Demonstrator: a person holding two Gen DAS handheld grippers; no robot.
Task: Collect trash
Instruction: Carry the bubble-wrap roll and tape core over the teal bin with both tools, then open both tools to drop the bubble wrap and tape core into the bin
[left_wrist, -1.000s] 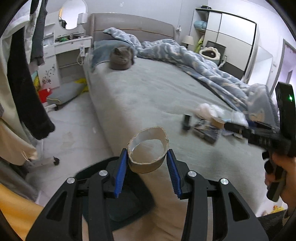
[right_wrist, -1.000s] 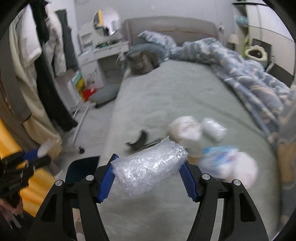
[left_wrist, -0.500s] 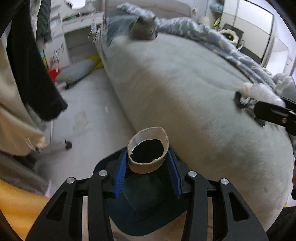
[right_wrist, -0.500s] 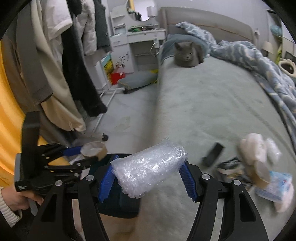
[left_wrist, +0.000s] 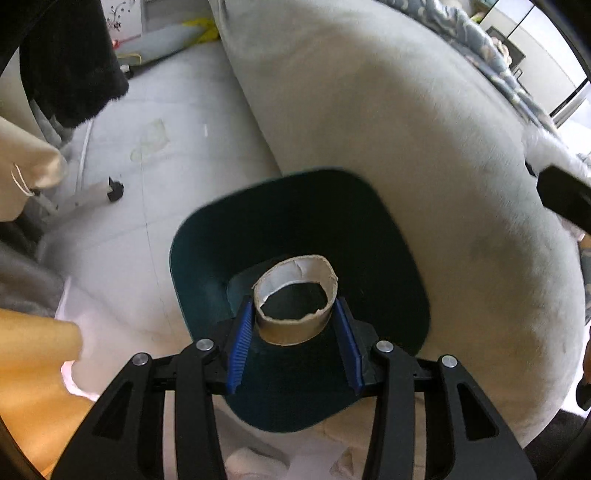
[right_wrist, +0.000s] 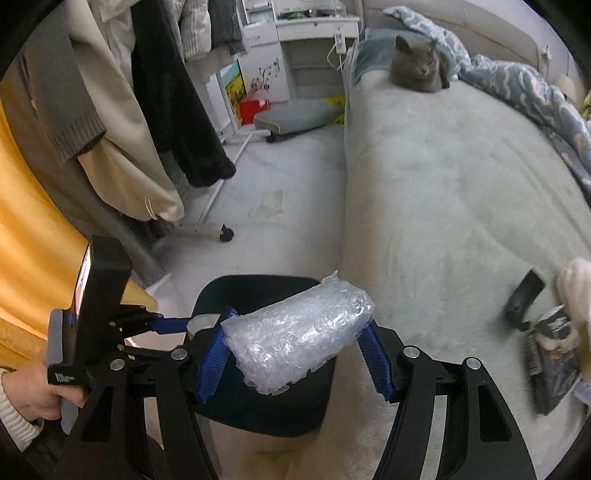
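Observation:
My left gripper (left_wrist: 294, 320) is shut on a brown cardboard tape core (left_wrist: 295, 300) and holds it right above the open mouth of a dark teal trash bin (left_wrist: 207, 236) on the floor beside the bed. My right gripper (right_wrist: 295, 334) is shut on a roll of clear bubble wrap (right_wrist: 299, 326) and holds it over the same bin (right_wrist: 258, 402), close to the left gripper (right_wrist: 173, 325). More trash (right_wrist: 550, 354), dark wrappers and white wads, lies on the bed at the right edge of the right wrist view.
The grey bed (right_wrist: 443, 177) fills the right side, with a grey cat (right_wrist: 417, 68) near the pillows and a blue duvet (right_wrist: 524, 88). A clothes rack with hanging coats (right_wrist: 147, 110) stands at left on a wheeled foot (right_wrist: 225, 234). A white dresser (right_wrist: 295, 48) stands behind.
Both grippers have swung left and down from the bed toward the bin. The tape core now hangs directly over the bin's mouth, and the bubble wrap is over it too.

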